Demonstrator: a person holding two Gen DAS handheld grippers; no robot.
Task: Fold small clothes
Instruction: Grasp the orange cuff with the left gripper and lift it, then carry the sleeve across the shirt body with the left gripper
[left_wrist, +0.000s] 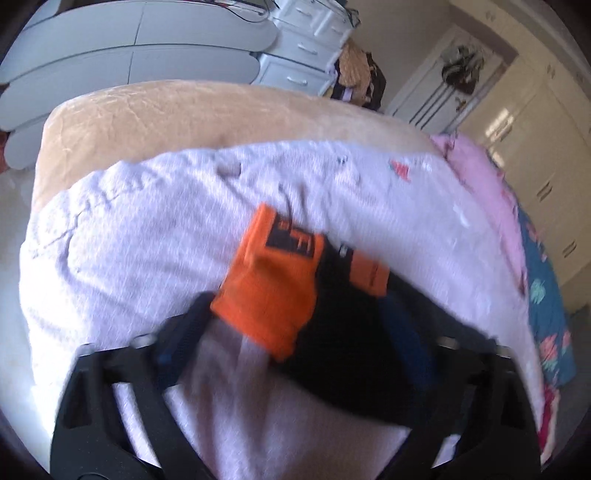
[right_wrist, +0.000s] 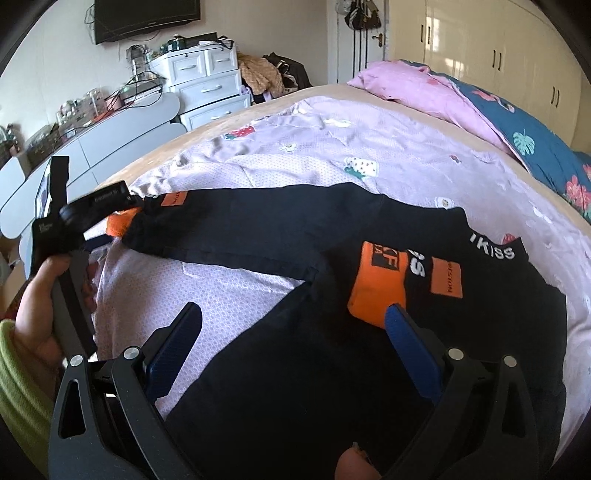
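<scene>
A small black top (right_wrist: 280, 229) with orange patches and white lettering lies spread on the lilac sheet (right_wrist: 369, 147) of the bed. One sleeve is folded onto the body, and its orange cuff (right_wrist: 376, 291) rests by the right pad of my right gripper (right_wrist: 291, 325). That gripper hovers open over the garment with nothing gripped. The other sleeve stretches left to my left gripper (right_wrist: 118, 221), which a hand (right_wrist: 40, 295) holds. In the blurred left wrist view the orange cuff (left_wrist: 269, 280) and black sleeve sit between the fingers of the left gripper (left_wrist: 295, 306), whose jaws stand apart around them.
A pink quilt (right_wrist: 417, 88) and a blue floral one (right_wrist: 532, 140) are piled along the bed's far right. White drawers (right_wrist: 207, 77), a grey desk (right_wrist: 110, 136) and a heap of clothes (right_wrist: 266, 77) stand beyond the bed's far edge. Cream wardrobes (right_wrist: 480, 44) line the back wall.
</scene>
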